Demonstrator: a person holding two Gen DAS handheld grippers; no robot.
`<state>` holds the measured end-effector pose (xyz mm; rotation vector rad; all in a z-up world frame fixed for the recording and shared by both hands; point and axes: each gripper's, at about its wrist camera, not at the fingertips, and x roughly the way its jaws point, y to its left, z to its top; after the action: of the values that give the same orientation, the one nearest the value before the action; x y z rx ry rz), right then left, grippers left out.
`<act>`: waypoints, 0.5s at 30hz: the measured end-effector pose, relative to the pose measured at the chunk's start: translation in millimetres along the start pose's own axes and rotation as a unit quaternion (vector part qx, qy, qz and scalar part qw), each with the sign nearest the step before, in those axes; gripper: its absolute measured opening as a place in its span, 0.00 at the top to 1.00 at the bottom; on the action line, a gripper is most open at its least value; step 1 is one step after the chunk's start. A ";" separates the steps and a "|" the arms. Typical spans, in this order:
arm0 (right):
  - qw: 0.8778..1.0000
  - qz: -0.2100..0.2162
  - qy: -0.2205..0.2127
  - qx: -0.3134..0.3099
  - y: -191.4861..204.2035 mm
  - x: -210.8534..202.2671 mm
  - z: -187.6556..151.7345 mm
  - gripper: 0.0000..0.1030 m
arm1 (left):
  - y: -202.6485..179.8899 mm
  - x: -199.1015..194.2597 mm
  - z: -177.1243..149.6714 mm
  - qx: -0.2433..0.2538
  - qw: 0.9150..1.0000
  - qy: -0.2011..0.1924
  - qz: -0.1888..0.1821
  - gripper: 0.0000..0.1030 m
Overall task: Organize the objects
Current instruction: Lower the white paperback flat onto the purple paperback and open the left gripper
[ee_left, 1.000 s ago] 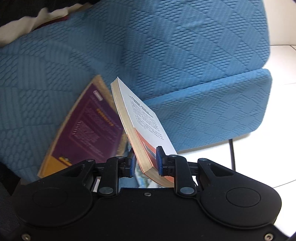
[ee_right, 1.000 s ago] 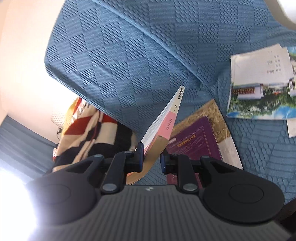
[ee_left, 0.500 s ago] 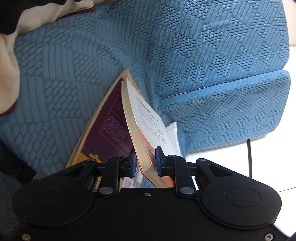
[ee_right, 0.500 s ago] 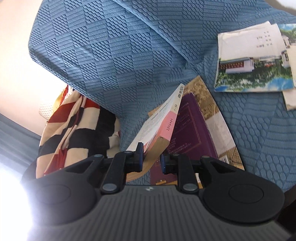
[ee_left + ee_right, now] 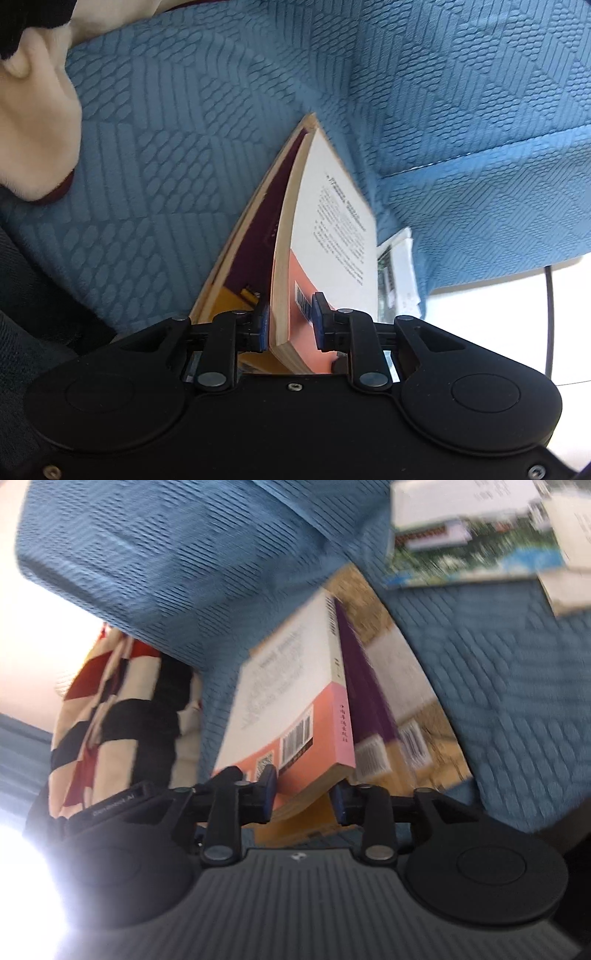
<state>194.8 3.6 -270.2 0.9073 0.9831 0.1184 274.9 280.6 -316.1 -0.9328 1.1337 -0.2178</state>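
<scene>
A white and salmon paperback (image 5: 332, 221) stands on edge between both grippers, leaning over a purple book with a tan border (image 5: 255, 236) that lies on the blue sofa seat (image 5: 166, 166). My left gripper (image 5: 290, 325) has its pads against the paperback's lower end, and its jaws are easing apart slightly. In the right wrist view the paperback (image 5: 280, 701) tilts toward the purple book (image 5: 369, 701). My right gripper (image 5: 304, 797) has its jaws opening, with the paperback's corner loose between them.
A landscape-photo brochure (image 5: 472, 542) and other papers lie further along the sofa (image 5: 147, 554). A red, black and cream checked blanket (image 5: 122, 709) hangs at the left. Cream fabric (image 5: 33, 122) covers the seat's far left. White papers (image 5: 397, 273) and a black cable (image 5: 548, 314) are to the right.
Both grippers sank toward the seat with the paperback, which now leans close over the purple book. The right jaws have spread wider; the left still sits on the book.
</scene>
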 end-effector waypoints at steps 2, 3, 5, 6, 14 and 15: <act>1.000 -0.003 0.014 0.000 -2.3 -1.9 -2.6 0.63 | -2.0 1.9 -0.7 0.009 1.000 0.001 0.014 0.76; 1.000 -0.007 0.022 -0.002 -2.9 -3.5 -3.4 0.61 | -3.6 2.6 -1.2 0.015 1.000 0.001 0.026 0.73; 0.999 -0.013 0.034 -0.011 -4.3 -8.1 -5.2 0.54 | -7.8 3.8 -1.4 0.031 0.999 0.005 0.043 0.67; 0.999 -0.014 0.035 -0.017 -4.2 -11.8 -6.0 0.45 | -10.9 3.6 -0.4 0.038 0.998 0.006 0.045 0.60; 0.992 -0.070 -0.005 -0.102 2.2 -26.3 -2.6 0.35 | -28.8 1.5 -0.9 0.098 0.990 -0.030 0.095 0.53; 0.990 -0.075 -0.013 -0.115 3.9 -25.2 -1.6 0.35 | -31.2 4.0 -1.2 0.105 0.989 -0.030 0.099 0.54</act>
<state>180.1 -4.7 -251.0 0.6195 0.9873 0.0901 284.8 258.3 -296.2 -0.6326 1.1164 -0.1428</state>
